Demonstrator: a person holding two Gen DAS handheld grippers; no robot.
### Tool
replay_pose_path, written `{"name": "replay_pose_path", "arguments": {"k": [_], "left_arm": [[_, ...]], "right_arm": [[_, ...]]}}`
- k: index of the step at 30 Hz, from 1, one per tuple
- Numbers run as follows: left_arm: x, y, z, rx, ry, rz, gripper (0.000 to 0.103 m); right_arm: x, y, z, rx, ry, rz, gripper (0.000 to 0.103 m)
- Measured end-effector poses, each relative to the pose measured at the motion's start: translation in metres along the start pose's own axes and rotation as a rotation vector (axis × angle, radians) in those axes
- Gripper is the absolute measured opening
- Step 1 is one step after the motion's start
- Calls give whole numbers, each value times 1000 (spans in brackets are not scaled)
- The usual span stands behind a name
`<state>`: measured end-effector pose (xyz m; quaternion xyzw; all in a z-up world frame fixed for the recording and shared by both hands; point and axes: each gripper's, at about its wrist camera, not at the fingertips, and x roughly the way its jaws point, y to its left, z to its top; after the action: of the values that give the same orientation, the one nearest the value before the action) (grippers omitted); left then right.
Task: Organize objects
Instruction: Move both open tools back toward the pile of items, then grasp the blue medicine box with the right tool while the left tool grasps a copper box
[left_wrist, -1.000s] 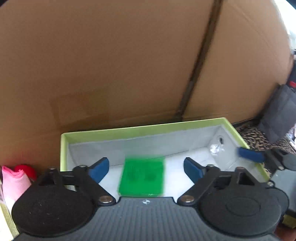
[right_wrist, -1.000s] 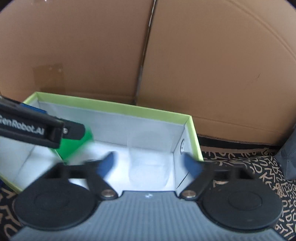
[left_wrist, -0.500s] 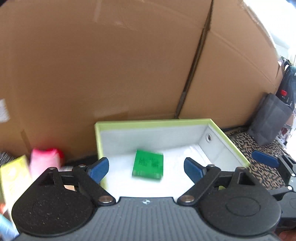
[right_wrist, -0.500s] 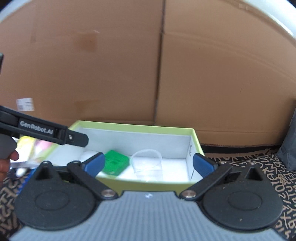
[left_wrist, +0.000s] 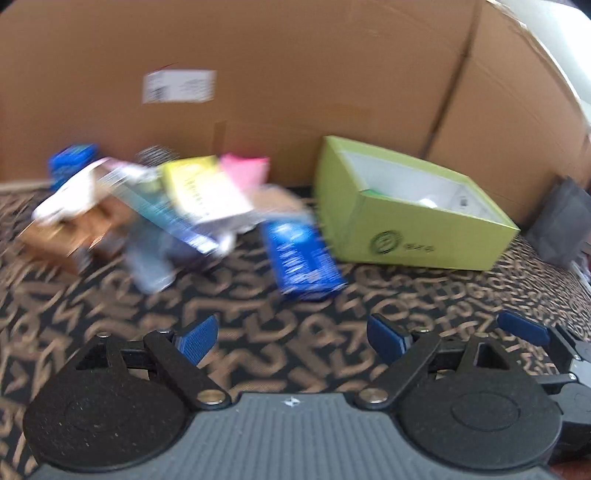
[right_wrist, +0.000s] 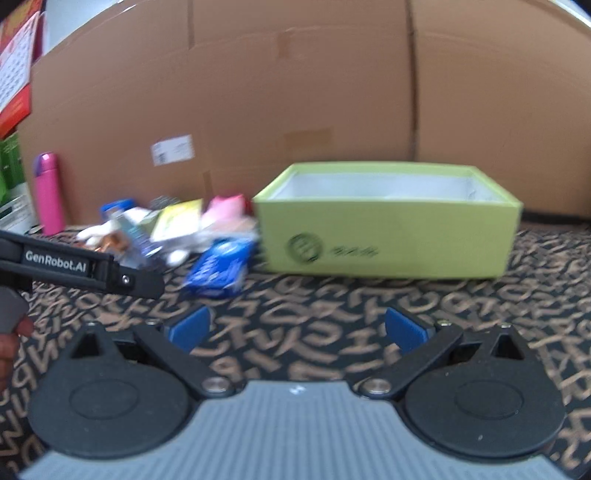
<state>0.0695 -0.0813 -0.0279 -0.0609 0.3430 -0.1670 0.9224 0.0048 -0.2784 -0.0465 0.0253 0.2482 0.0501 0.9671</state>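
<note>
A lime-green open box (left_wrist: 413, 221) (right_wrist: 388, 236) stands on the patterned carpet; a bit of green and a clear item show inside it in the left wrist view. A blue packet (left_wrist: 301, 254) (right_wrist: 219, 267) lies just left of the box. Behind it is a blurred pile of items (left_wrist: 147, 206) (right_wrist: 162, 229): yellow, pink, white and brown packs. My left gripper (left_wrist: 291, 334) is open and empty, low over the carpet, well short of the packet. My right gripper (right_wrist: 295, 328) is open and empty, facing the box from a distance.
A tall cardboard wall (left_wrist: 295, 74) (right_wrist: 295, 110) runs behind everything. A pink bottle (right_wrist: 50, 192) stands at far left by stacked boxes. A dark grey bag (left_wrist: 561, 225) sits right of the box. The left gripper's arm (right_wrist: 81, 269) crosses the right wrist view's left side.
Both grippers have pulled back from over the box and dropped low. The left one has turned left, so the pile and blue packet have come into view. The green item stays in the box.
</note>
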Motion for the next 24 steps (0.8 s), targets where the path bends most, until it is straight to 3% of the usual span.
{"name": "replay_pose_path", "arguments": {"k": [5, 10, 19, 24], "left_arm": [[-6, 39, -8, -50, 11, 95, 91], [-9, 89, -4, -177, 3, 156, 91], [13, 171, 45, -409, -33, 299, 91], [36, 194, 62, -438, -35, 332, 89]], "right_arm": [[3, 28, -1, -37, 28, 53, 103], [9, 51, -1, -64, 48, 83, 103], [23, 64, -7, -51, 101, 79, 103], [28, 65, -9, -35, 126, 65, 103]]}}
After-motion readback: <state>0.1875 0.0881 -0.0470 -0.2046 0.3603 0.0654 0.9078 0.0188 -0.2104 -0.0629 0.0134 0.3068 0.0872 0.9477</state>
